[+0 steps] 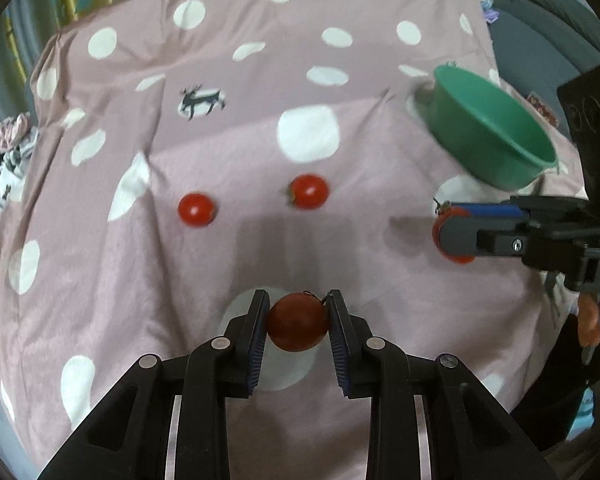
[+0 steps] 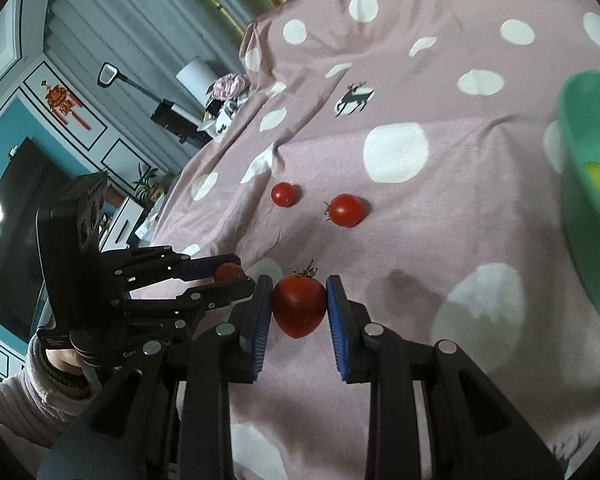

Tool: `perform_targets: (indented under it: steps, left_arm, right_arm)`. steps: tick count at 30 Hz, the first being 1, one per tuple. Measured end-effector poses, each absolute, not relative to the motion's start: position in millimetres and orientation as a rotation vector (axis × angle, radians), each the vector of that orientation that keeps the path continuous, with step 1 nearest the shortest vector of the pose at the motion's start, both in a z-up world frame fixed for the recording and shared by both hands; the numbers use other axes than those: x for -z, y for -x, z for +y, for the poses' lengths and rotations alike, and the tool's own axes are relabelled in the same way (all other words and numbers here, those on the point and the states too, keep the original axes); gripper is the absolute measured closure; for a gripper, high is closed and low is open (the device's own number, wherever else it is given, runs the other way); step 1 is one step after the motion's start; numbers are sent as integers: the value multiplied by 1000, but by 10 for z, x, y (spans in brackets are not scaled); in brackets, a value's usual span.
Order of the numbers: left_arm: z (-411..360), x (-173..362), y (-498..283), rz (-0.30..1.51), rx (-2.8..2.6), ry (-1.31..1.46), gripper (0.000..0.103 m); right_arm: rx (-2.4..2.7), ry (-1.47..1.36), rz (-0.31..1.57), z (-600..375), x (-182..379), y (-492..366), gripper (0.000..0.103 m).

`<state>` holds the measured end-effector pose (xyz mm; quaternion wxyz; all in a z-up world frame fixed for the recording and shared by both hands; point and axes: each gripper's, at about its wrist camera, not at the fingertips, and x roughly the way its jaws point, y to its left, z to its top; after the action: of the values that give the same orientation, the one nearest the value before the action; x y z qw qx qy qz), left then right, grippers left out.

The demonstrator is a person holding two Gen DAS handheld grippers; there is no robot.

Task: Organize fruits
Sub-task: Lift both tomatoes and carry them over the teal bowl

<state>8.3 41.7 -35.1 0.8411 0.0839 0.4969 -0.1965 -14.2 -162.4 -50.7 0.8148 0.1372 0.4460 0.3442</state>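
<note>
My left gripper [image 1: 298, 318] is shut on a small red tomato [image 1: 298, 324], held just above the pink dotted cloth [image 1: 340, 260]. My right gripper [image 2: 299, 304] is shut on a larger, pointed red tomato [image 2: 299, 306] with a dry stem. Each gripper shows in the other's view: the right gripper [image 1: 452, 234] at the right edge, the left gripper [image 2: 230, 276] at the left. Two loose tomatoes lie on the cloth ahead, one [image 1: 197, 209] to the left and one [image 1: 309, 191] with a stem to the right. A green bowl [image 1: 496, 128] stands at the right, with yellow and orange fruit [image 2: 599, 182] inside.
The cloth covers a bed or table that drops off at the left edge, where a pile of clothes [image 2: 228, 92] lies. A grey chair [image 1: 548, 28] stands behind the bowl. A hand in a pale sleeve [image 2: 48, 376] holds the left gripper.
</note>
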Motion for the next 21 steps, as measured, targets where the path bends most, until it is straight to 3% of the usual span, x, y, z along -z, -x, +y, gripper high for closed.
perform_targets:
  steps: [21]
  left_arm:
    - [-521,-135,-192,885,537,-229,73]
  right_arm:
    - [-501,-322,760,-2650,102,330,75]
